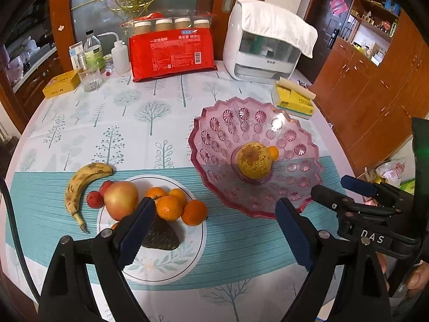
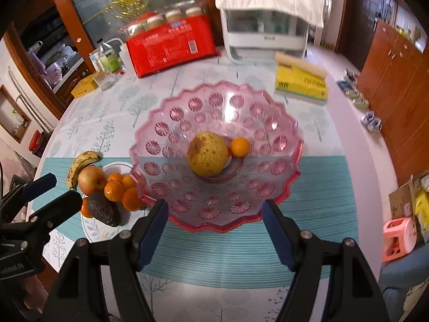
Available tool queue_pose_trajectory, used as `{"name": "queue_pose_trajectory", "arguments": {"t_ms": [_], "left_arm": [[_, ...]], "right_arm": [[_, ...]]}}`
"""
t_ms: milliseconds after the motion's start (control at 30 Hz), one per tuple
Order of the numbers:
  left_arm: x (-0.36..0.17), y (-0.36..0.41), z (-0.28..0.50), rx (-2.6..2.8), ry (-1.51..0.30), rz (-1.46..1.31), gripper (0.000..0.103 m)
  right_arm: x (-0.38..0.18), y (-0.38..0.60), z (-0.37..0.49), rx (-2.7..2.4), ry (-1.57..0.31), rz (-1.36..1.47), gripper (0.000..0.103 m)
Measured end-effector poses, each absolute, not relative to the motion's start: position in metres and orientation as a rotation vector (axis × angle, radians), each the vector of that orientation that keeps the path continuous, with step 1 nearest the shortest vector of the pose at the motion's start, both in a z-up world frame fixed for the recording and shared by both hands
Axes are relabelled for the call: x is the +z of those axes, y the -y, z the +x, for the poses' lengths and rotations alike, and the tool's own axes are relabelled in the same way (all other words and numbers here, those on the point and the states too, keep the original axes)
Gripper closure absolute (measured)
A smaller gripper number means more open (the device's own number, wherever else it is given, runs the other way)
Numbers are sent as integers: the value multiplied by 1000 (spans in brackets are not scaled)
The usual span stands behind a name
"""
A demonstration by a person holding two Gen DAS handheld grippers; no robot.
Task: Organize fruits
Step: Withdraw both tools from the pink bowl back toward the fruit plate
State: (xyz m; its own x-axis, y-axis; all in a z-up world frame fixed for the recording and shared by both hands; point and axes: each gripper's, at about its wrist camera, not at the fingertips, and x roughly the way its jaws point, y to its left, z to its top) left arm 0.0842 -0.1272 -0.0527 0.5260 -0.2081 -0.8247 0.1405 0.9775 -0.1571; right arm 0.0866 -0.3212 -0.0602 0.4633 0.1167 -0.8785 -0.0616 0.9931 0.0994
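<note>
A pink glass fruit bowl (image 1: 222,123) (image 2: 166,123) holds a rough yellow fruit (image 1: 254,161) (image 2: 207,154) and a small orange (image 1: 273,152) (image 2: 240,147). A white plate (image 1: 171,265) (image 2: 92,229) carries an apple (image 1: 120,200) (image 2: 91,179), several tangerines (image 1: 170,206) (image 2: 115,190), a dark avocado (image 1: 161,237) (image 2: 104,210) and small red fruits (image 1: 95,199). A banana (image 1: 80,185) (image 2: 80,161) lies on the cloth left of the plate. My left gripper (image 1: 214,233) is open above the plate's right side. My right gripper (image 2: 214,230) is open in front of the bowl, empty.
At the table's back stand a red pack of cups (image 1: 171,51), a white appliance (image 1: 262,53), bottles and a glass (image 1: 92,79), a yellow box (image 1: 61,83) and a yellow tissue pack (image 1: 293,99). Wooden cabinets (image 1: 375,86) stand to the right.
</note>
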Motion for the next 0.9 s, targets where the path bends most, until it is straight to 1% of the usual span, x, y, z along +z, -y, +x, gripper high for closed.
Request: {"name": "queue_pose_trajectory", "arguments": {"t_ms": [233, 367, 567, 767, 900], "left_arm": [[-35, 110, 72, -195, -962, -75, 13], [-27, 96, 67, -191, -960, -72, 11], [-18, 63, 65, -180, -948, -57, 11], [-2, 11, 67, -155, -905, -36, 11], [6, -31, 72, -117, -881, -22, 11]], "right_arm": [[-40, 306, 76, 126, -1033, 62, 30], [-33, 292, 72, 131, -1019, 55, 30], [-22, 261, 70, 120, -1001, 55, 30], [-13, 219, 70, 98, -982, 58, 30], [-16, 188, 72, 84, -991, 46, 30]]}}
